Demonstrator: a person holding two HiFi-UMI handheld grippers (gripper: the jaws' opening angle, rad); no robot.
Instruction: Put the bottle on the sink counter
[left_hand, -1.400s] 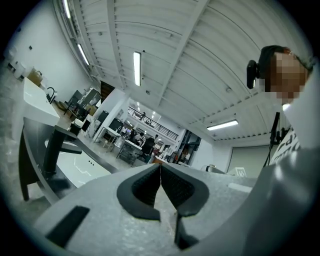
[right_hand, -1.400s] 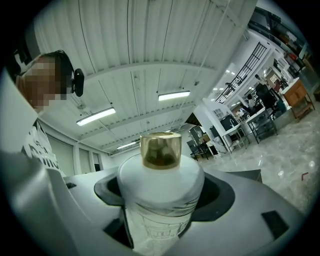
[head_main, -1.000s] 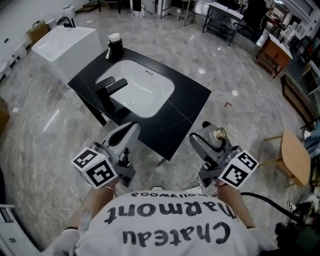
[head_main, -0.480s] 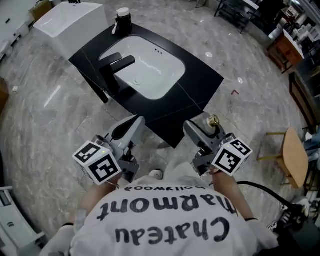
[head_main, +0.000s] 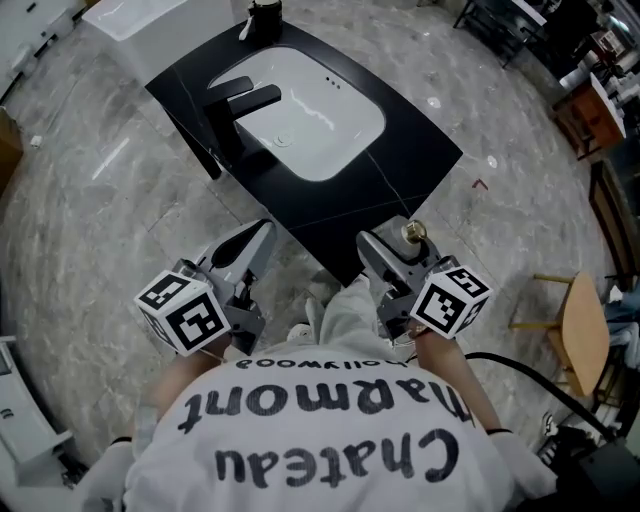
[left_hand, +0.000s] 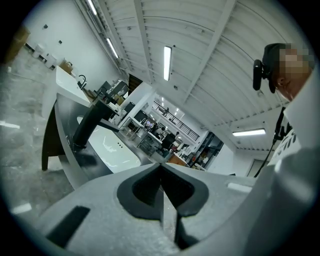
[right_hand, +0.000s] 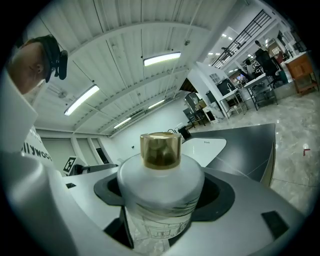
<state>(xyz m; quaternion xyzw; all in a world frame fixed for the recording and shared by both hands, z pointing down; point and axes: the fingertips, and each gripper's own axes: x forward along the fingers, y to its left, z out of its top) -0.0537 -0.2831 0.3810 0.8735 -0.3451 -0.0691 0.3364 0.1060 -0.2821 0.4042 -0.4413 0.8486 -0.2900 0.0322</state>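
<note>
A white bottle with a gold cap (head_main: 411, 233) (right_hand: 160, 186) stands upright between the jaws of my right gripper (head_main: 388, 252) (right_hand: 161, 210), which is shut on it. The bottle hangs just off the near corner of the black sink counter (head_main: 405, 150), not touching it. In the right gripper view the counter (right_hand: 250, 145) lies ahead and to the right. My left gripper (head_main: 255, 240) (left_hand: 161, 176) is shut with nothing in it, low at the counter's near left edge. The white basin (head_main: 315, 105) (left_hand: 112, 150) and black faucet (head_main: 235, 105) (left_hand: 90, 122) sit in the counter.
A dark dispenser (head_main: 265, 15) stands at the counter's far corner. Beyond it is a white block (head_main: 125, 15). A wooden stool (head_main: 582, 330) stands on the marble floor at right, with desks at the far right. A black cable (head_main: 520, 375) trails behind my right hand.
The person has stepped closer to the counter, so both grippers now sit at its near corner. The bottle stays held in the right gripper; the left stays shut.
</note>
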